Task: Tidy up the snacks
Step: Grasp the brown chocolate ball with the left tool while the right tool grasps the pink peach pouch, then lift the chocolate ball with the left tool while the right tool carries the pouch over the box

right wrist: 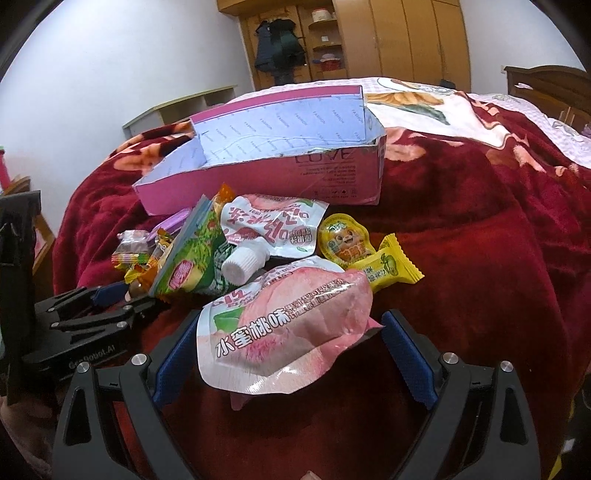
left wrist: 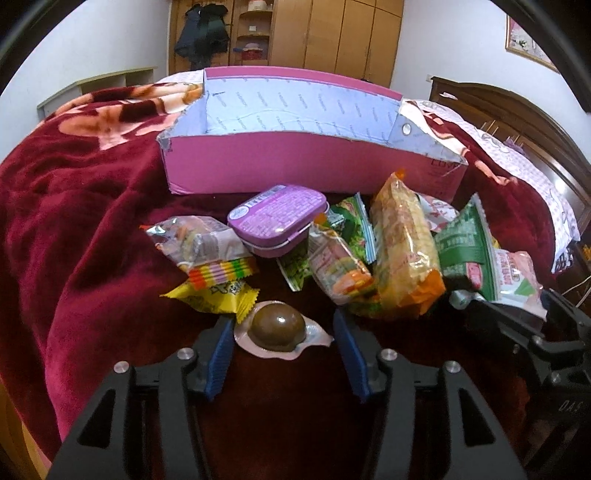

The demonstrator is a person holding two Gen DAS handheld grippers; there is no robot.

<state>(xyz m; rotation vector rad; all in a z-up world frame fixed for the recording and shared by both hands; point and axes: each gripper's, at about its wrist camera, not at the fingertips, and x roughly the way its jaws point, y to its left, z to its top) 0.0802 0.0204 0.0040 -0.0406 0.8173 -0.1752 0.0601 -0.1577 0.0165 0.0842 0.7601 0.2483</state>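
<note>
A pile of snacks lies on a dark red blanket in front of an open pink box [left wrist: 295, 170], also in the right wrist view [right wrist: 280, 177]. My left gripper [left wrist: 282, 330] is open, its blue pads on either side of a brown egg-shaped snack in a clear pack [left wrist: 279, 330]. My right gripper [right wrist: 288, 332] is open around a pink peach pouch [right wrist: 284, 325]; its pads are not pressed on it. A purple tin [left wrist: 277, 221], a yellow noodle-like bag [left wrist: 402, 254], a green packet [right wrist: 192, 258] and a yellow candy [right wrist: 384, 269] lie in the pile.
The red blanket [left wrist: 85, 229] covers a bed. A wooden wardrobe [left wrist: 332, 33] stands behind, and a dark headboard [left wrist: 517, 122] at the right. The right gripper's body shows at the right edge of the left wrist view [left wrist: 535, 343].
</note>
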